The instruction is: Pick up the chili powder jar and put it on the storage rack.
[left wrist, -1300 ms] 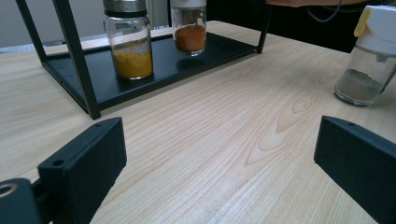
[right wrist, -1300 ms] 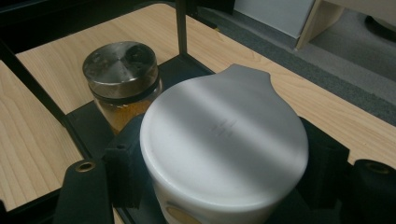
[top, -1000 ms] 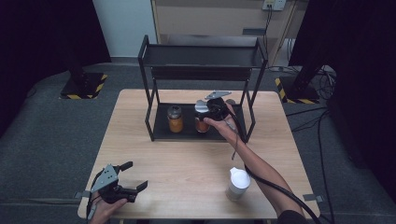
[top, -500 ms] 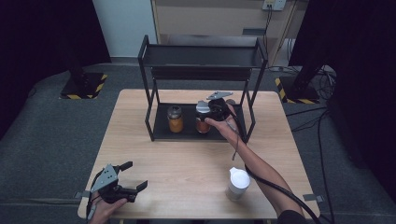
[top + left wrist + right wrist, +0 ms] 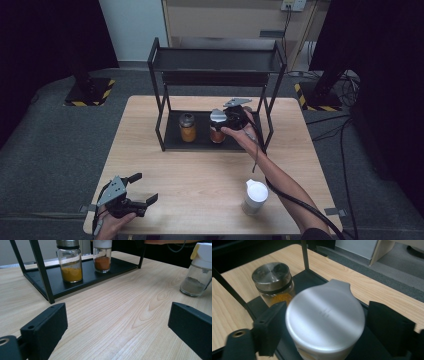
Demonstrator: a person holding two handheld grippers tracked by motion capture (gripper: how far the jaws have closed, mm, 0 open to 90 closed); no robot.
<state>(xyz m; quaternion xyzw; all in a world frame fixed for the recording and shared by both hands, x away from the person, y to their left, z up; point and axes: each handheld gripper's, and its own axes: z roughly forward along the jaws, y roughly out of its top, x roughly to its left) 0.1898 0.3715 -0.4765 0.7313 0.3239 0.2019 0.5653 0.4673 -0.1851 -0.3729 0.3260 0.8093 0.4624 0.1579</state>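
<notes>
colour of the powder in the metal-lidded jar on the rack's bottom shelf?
Yellow-orange, in the metal-lidded jar; clearest in the left gripper view.

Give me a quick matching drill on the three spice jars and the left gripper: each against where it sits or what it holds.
1 steel-lid jar
2 white-lid jar on the rack
3 jar near the table's front edge
4 left gripper

a grey powder
b yellow powder
c between the right gripper's jaws
d open over bare table

Pairs: 1-b, 2-c, 3-a, 4-d
</notes>
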